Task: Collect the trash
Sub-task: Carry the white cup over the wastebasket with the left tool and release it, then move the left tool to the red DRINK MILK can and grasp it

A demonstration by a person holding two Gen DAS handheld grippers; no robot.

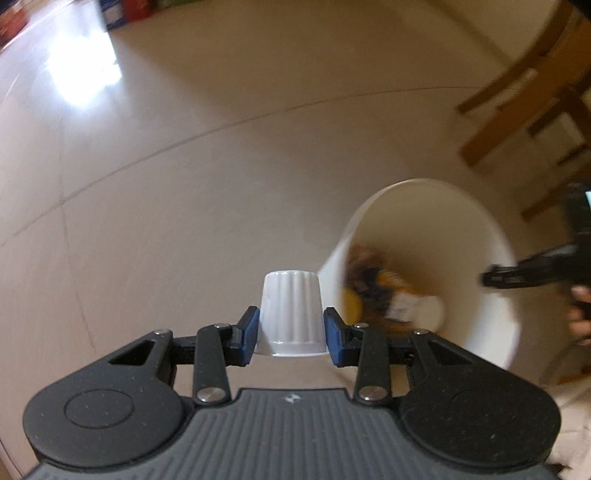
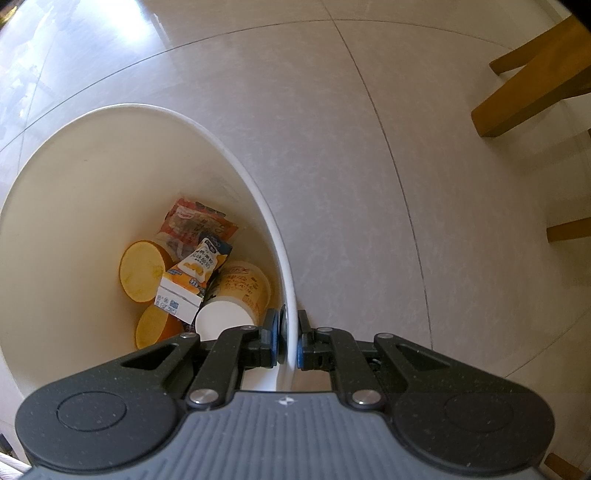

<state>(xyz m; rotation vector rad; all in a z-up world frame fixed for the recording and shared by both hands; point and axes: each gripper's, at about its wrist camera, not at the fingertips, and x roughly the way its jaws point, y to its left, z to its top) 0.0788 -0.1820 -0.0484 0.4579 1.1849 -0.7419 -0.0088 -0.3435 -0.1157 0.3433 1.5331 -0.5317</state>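
In the left wrist view my left gripper (image 1: 291, 332) is shut on a small white ribbed cup (image 1: 291, 310), held upside down between the blue pads, high above the floor. Below and to the right stands the white trash bin (image 1: 491, 236), blurred, with wrappers inside. My right gripper (image 1: 524, 275) shows there as a dark shape at the bin's far rim, with a hand behind it. In the right wrist view my right gripper (image 2: 289, 339) points straight down and is shut on the rim of the trash bin (image 2: 255, 199). Inside lie snack wrappers (image 2: 195, 236), orange lids and a paper cup (image 2: 240, 288).
Pale floor tiles (image 2: 369, 147) spread around the bin. Wooden chair legs (image 2: 528, 85) stand to the right of it, and they also appear blurred in the left wrist view (image 1: 517, 92). Coloured boxes (image 1: 122, 11) sit at the far top left.
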